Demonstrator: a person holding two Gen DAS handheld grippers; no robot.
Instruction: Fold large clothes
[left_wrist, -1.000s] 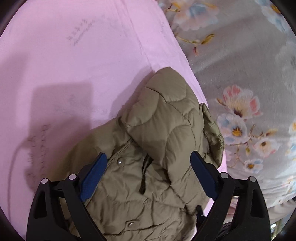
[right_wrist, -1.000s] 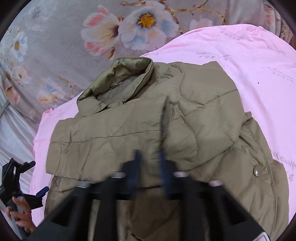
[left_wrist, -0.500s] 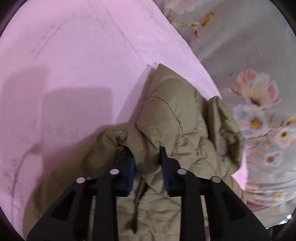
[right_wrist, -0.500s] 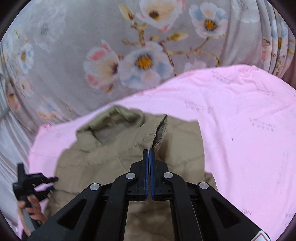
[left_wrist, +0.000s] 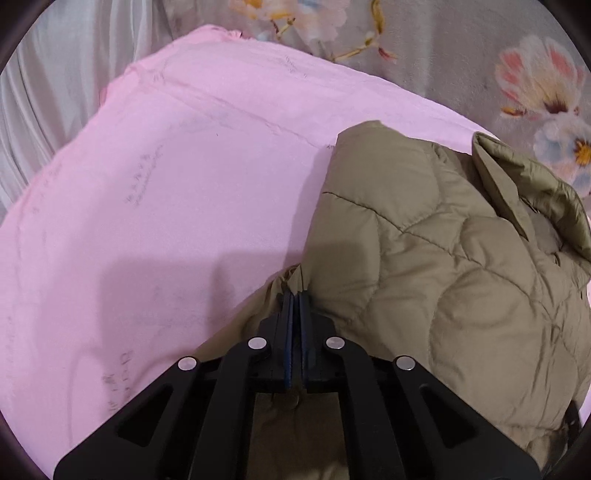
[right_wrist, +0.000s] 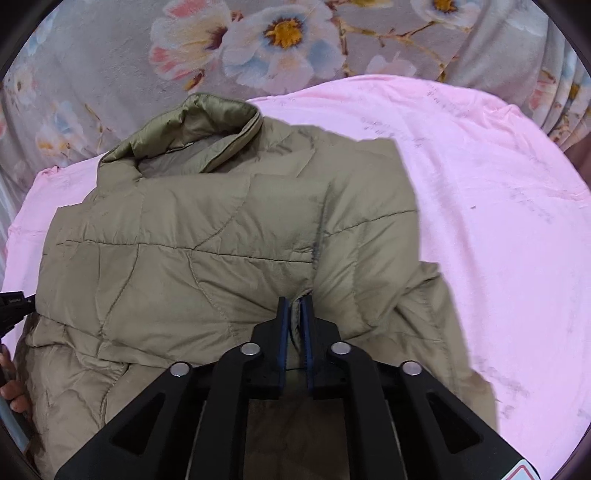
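Note:
An olive quilted jacket (right_wrist: 207, 258) lies on a pink sheet (right_wrist: 498, 229), collar (right_wrist: 192, 136) toward the far floral fabric, sleeves folded across its body. My right gripper (right_wrist: 295, 301) is shut on a pinch of the jacket's fabric at the near middle. In the left wrist view the same jacket (left_wrist: 443, 280) fills the right side. My left gripper (left_wrist: 295, 295) is shut on a fold at the jacket's left edge, next to the bare pink sheet (left_wrist: 166, 221).
Grey floral fabric (right_wrist: 258, 40) hangs behind the sheet and shows in the left wrist view (left_wrist: 480, 48) too. Pale curtain folds (left_wrist: 48, 96) hang at far left. A hand (right_wrist: 13, 391) holding the other gripper shows at the left edge.
My left gripper went from open around the jacket to shut on a fold and swung left. My right gripper stayed shut on fabric and came back lower over the jacket.

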